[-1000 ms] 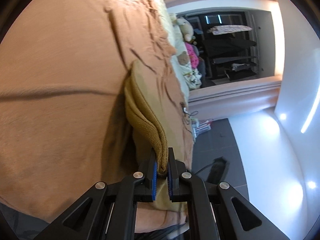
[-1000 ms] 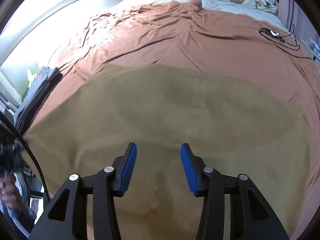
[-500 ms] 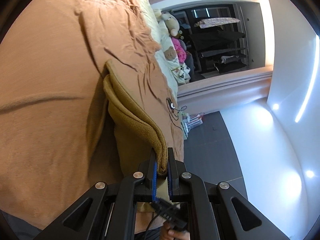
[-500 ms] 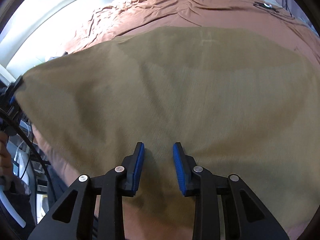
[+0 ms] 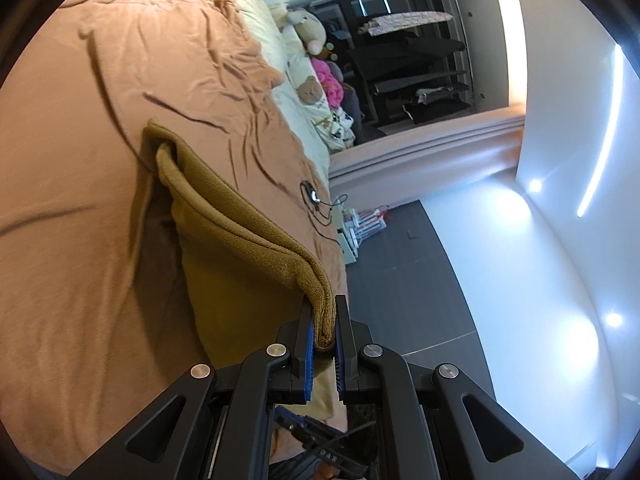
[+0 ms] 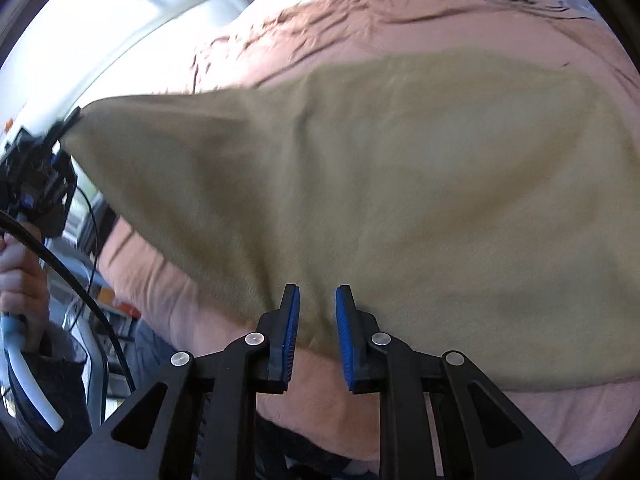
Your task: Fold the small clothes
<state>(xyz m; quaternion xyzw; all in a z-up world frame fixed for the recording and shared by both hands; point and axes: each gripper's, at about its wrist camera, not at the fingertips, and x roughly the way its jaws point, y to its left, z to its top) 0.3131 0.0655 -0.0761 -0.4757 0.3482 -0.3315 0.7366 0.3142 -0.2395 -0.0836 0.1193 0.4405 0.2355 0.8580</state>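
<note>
Blue pads of the left tool (image 5: 323, 332) are clamped on a bunched corner of the mustard-brown fleece garment (image 5: 240, 228), lifting that edge off the bed (image 5: 80, 280). Right tool (image 6: 316, 328) points down at the garment's near hem; its pads have just been closing, cloth between them but a gap showing. Garment lies spread over the rust-coloured bedspread (image 6: 400, 16).

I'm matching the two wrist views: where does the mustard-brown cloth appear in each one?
Left wrist: the mustard-brown cloth runs from centre-left down to the left gripper, which pinches its corner.
Right wrist: it fills the middle of the picture, above the right gripper.
Shared landmark: the black cable on the orange bedspread.
</note>
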